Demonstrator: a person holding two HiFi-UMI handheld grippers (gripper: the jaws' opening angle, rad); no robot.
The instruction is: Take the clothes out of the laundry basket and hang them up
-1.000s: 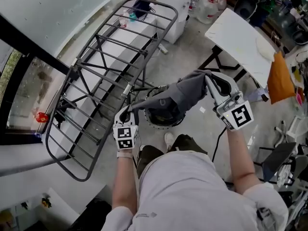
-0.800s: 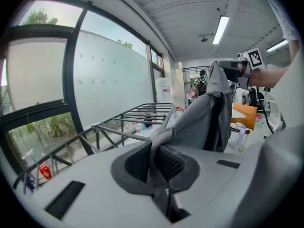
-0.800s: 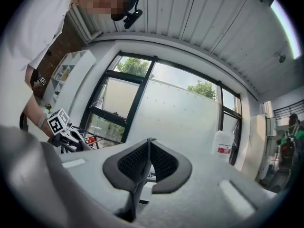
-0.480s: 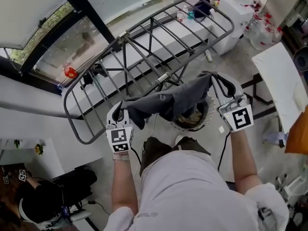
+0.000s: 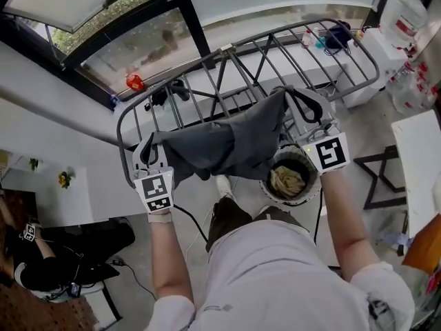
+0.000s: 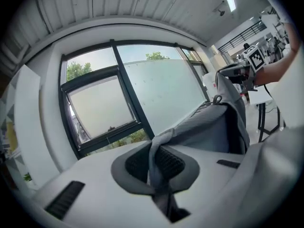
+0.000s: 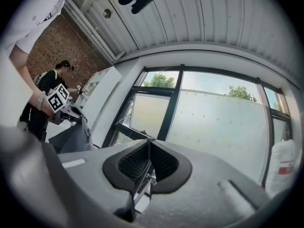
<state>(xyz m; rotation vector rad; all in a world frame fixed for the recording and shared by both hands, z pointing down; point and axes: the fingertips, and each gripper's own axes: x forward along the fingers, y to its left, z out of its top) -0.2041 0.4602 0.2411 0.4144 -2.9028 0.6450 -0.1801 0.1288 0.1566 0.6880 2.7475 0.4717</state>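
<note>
A dark grey garment point(image 5: 231, 143) hangs stretched between my two grippers, just over the near edge of the metal drying rack point(image 5: 241, 67). My left gripper point(image 5: 150, 154) is shut on the garment's left corner; in the left gripper view the cloth point(image 6: 213, 127) is bunched between the pads of that gripper point(image 6: 156, 158). My right gripper point(image 5: 298, 105) is shut on the right corner; the right gripper view shows a thin fold of fabric point(image 7: 135, 184) pinched in its jaws point(image 7: 148, 156). Below my right hand stands the round laundry basket point(image 5: 272, 185) with beige clothes point(image 5: 288, 181) inside.
Behind the rack a large window point(image 5: 158, 40) runs with a red object point(image 5: 134, 83) on its sill. White jugs point(image 5: 403, 19) stand far right, a white table point(image 5: 420, 164) at the right edge. A person point(image 5: 41, 261) sits on the floor at lower left.
Both grippers have carried the garment up from above the basket toward the rack and drawn apart, spreading it wider. The basket now shows uncovered below the right hand.
</note>
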